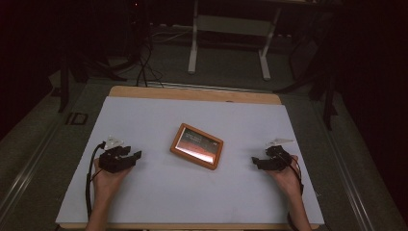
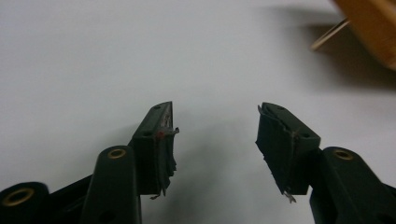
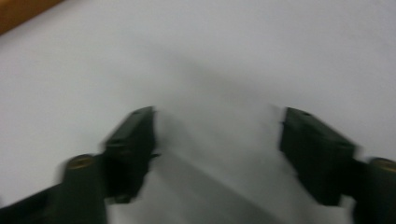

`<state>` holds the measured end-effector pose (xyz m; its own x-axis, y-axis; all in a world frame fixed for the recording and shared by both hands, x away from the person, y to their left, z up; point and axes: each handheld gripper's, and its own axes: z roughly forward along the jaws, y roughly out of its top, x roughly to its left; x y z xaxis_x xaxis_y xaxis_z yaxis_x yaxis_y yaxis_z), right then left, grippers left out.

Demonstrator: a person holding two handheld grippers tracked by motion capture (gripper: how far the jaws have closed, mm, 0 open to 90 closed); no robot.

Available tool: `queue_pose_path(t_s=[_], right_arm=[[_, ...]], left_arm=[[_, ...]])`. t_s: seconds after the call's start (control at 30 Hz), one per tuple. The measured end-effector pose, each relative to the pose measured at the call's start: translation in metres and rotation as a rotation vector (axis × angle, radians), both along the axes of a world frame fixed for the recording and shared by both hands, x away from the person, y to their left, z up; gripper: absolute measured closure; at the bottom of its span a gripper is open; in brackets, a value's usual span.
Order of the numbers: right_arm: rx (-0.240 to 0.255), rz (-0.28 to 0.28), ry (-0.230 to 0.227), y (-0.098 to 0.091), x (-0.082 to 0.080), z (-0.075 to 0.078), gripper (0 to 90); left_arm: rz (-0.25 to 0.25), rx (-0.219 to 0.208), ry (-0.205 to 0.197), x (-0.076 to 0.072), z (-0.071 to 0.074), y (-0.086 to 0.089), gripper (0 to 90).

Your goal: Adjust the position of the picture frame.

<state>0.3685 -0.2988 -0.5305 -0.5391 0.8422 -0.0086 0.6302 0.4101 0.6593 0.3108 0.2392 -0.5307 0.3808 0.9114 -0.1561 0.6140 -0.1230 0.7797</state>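
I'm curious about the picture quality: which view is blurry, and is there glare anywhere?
Right gripper view: the right gripper is smeared by motion blur. Left gripper view: the left gripper is sharp, casting soft shadows. High view: dim surroundings, glare on the frame.

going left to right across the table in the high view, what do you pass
left gripper → wooden picture frame → right gripper, all on the white table cover; both grippers are open and hold nothing.
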Motion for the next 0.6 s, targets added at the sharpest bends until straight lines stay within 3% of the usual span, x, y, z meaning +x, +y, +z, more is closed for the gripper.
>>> queue_pose_path(t_s=[0.07,0.2,0.33,0.37,0.6], right_arm=[[0.009,0.022,-0.001,0.000,-0.002,0.002,44.9],[0.018,0.043,-0.012,0.003,-0.005,0.006,53.7],[0.009,0.040,-0.009,0.005,-0.009,0.007,55.5],[0.009,0.040,-0.009,0.005,-0.009,0.007,56.7],[0.011,0.098,-0.029,0.016,-0.009,0.017,59.0]], left_arm=[[-0.017,-0.025,0.019,0.000,0.000,-0.001,50.8],[-0.043,-0.038,0.037,0.000,0.000,-0.005,53.0],[-0.044,-0.025,0.050,-0.001,0.000,-0.007,51.7],[-0.057,-0.001,0.053,-0.001,0.001,-0.010,51.7],[-0.056,0.015,0.045,-0.002,0.002,-0.015,46.8]])
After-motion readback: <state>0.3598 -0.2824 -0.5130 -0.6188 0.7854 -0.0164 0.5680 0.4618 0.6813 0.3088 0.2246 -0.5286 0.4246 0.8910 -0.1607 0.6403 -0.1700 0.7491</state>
